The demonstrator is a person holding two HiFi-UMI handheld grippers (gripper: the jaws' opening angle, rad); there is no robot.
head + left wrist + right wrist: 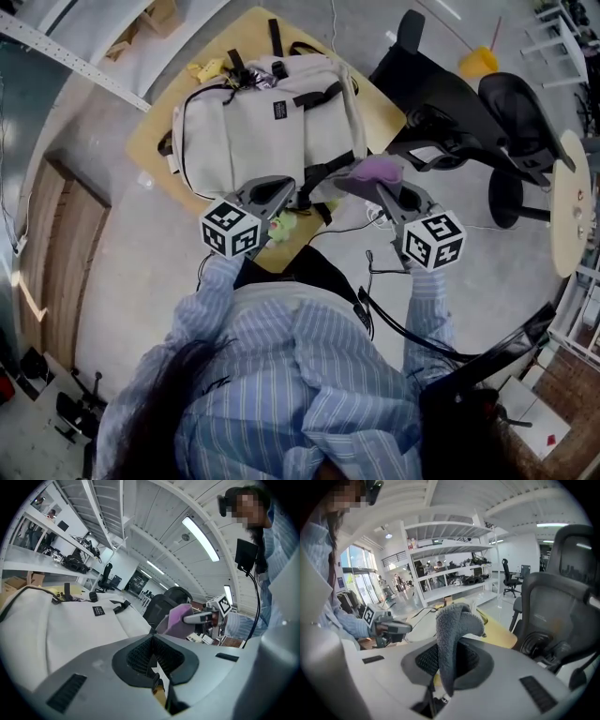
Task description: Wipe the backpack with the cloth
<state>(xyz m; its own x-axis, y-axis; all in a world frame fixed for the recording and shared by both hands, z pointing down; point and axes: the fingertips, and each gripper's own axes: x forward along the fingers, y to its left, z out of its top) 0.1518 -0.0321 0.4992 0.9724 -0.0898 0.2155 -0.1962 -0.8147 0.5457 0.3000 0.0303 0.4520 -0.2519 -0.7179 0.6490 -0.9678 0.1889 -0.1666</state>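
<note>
backpack [267,117]: pale grey, black straps and zip trim, small black label on the front
backpack pose: lying flat, front face up, top handle at the far end
backpack place: on a wooden table [389,117], covering most of it
cloth [380,169]: purple, fuzzy, folded over into a bunched hump
cloth state: pinched between the jaws of the right gripper [384,192], sticking up past them
cloth place: at the backpack's near right corner, contact can't be told

A long-sleeved, pale blue striped shirt [309,375] is worn.
</note>
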